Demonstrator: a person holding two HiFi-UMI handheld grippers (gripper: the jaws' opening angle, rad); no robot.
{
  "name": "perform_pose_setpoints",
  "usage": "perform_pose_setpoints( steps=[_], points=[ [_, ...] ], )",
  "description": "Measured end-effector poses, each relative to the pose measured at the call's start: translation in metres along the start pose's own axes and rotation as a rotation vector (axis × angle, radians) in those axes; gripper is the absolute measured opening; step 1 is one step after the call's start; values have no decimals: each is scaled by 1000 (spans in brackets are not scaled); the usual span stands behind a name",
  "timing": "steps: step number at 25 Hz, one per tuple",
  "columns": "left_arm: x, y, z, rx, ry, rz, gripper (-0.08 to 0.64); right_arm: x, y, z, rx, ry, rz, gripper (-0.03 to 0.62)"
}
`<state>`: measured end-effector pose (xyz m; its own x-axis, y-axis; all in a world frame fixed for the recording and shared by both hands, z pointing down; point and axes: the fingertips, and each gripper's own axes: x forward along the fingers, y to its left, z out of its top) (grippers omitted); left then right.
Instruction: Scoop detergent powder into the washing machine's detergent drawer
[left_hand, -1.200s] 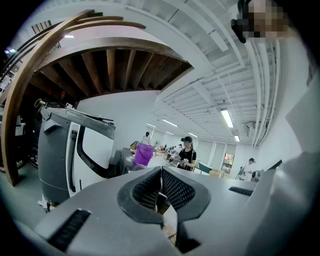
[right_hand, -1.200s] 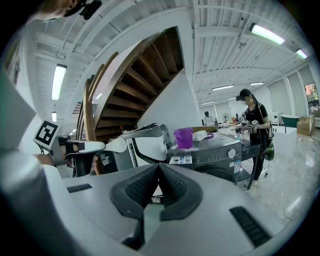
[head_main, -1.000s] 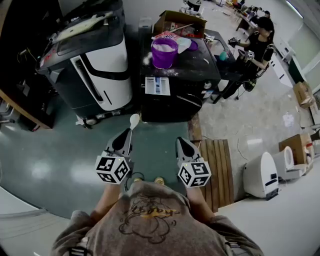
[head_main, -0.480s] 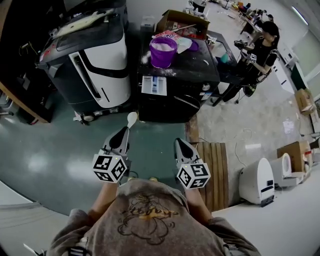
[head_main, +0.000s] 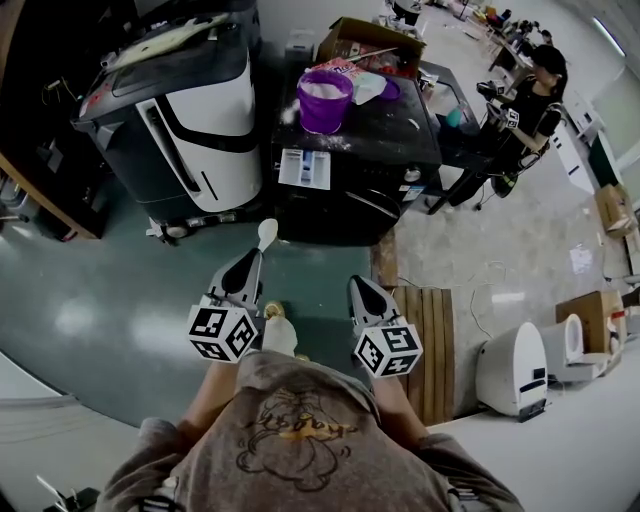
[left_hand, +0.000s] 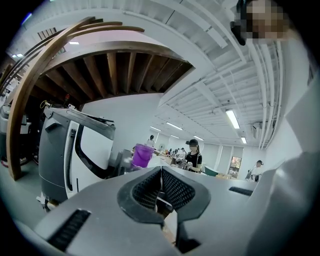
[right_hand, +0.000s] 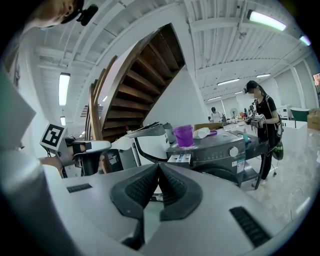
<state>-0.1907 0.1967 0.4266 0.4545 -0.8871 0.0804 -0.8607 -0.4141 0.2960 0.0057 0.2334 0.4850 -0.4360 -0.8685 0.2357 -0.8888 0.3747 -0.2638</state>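
Stands on a teal floor (head_main: 90, 320) and faces two large machines side by side: one white-and-black unit (head_main: 190, 110) on the left, and one dark washing machine (head_main: 355, 190) just beside it on the right. Looks past the washer's right side to one other person (head_main: 530, 95), standing well apart.

Has one slatted wooden pallet (head_main: 425, 340) on the floor at the right, and one white appliance (head_main: 515, 365) farther right again. Finds one open cardboard box (head_main: 365, 42) behind the washer's top.

Sees one purple bucket (head_main: 325, 110) upright on that top, near its back left corner, filled with white detergent powder (head_main: 325, 90). Notes more powder spilled loose on the dark lid around the bucket.

Shows one detergent drawer (head_main: 305, 168), pulled out at the washer's front left corner, white with a blue part in the middle.

Holds two grippers low over the floor, side by side and well short of the washer, each with one marker cube (head_main: 222, 333) at the end nearest the body. Clamps the left gripper (head_main: 258, 258) on the handle of one white scoop (head_main: 267, 234), with the bowl jutting past the jaw tips toward the drawer but well apart from it. Cannot tell whether the bowl carries any powder. Presses the right gripper (head_main: 357, 282) closed, jaws together, with nothing between them.
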Motion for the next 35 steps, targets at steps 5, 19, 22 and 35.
perform_pose_setpoints(
  steps=[5, 19, 22, 35],
  points=[
    [13, 0, 0, -3, -7, 2, 23, 7, -9, -1, -6, 9, 7, -3],
    [96, 12, 6, -7, -5, -55, 23, 57, -58, 20, -3, -9, -42, -3],
    [118, 23, 7, -12, 0, -58, 23, 78, -66, 23, 1, -5, -48, -3],
    [225, 60, 36, -18, 24, -121, 23, 162, -105, 64, 2, 2, -103, -3]
  ],
)
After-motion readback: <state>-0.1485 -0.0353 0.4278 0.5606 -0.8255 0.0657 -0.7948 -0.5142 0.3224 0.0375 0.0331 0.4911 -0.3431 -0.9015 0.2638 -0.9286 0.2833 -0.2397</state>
